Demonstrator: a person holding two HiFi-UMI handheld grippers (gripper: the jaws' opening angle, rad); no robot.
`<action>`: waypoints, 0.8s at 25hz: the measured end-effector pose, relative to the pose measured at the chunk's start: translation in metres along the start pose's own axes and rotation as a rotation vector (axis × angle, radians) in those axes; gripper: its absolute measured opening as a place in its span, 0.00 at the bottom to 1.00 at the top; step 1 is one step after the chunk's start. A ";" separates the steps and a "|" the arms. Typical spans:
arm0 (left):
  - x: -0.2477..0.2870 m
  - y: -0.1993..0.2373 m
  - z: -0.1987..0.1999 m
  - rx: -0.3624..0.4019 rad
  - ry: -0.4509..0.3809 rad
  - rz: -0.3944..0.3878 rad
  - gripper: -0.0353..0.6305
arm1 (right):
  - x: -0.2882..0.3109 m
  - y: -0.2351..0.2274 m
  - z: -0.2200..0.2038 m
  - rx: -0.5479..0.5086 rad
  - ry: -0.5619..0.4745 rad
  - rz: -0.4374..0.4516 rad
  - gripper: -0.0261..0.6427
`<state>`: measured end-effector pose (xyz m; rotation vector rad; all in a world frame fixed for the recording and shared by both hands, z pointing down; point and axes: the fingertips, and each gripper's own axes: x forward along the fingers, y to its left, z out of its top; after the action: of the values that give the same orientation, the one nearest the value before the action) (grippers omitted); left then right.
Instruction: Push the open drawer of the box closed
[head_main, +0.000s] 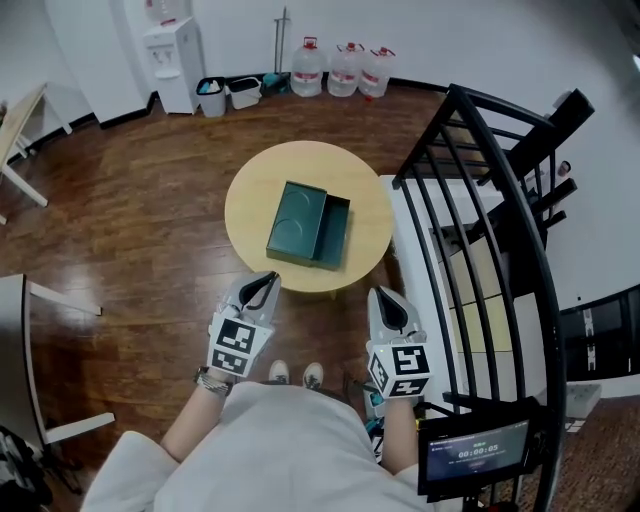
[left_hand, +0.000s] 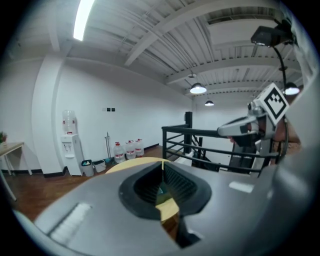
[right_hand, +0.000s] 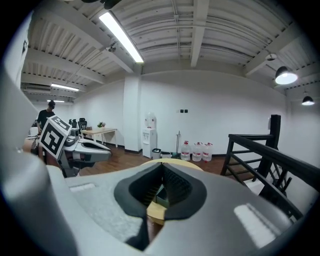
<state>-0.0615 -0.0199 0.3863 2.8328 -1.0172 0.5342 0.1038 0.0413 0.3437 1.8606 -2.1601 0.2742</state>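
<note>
Box (head_main: 296, 222) drawer (head_main: 336, 232) open rightward on round bench (head_main: 250, 195); left gripper (head_main: 263, 290), right gripper (head_main: 392, 310) near side, fingers together, empty.

the box (head_main: 296, 220) lay on the round table (head_main: 250, 212) at the middle of the frame, with its drawer (head_main: 337, 233) sticking out to the right. the left gripper (head_main: 267, 282) and the right gripper (head_main: 386, 300) were just below the table's lower edge, apart from the box. a railing (head_main: 497, 205) stood at the right.

Steep overhead view; two low views, shared table (head_main: 248, 205)
</note>
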 end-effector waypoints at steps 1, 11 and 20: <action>0.002 0.000 0.000 0.004 0.007 -0.009 0.09 | 0.001 -0.002 0.000 0.004 0.004 -0.007 0.04; 0.018 0.012 -0.008 0.043 0.054 -0.041 0.16 | 0.018 -0.025 -0.012 0.006 0.067 -0.036 0.18; 0.061 0.029 -0.026 -0.008 0.131 -0.025 0.24 | 0.069 -0.055 -0.031 -0.022 0.150 0.046 0.20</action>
<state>-0.0435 -0.0738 0.4314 2.7573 -0.9569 0.7014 0.1511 -0.0212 0.3938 1.7216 -2.0987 0.3848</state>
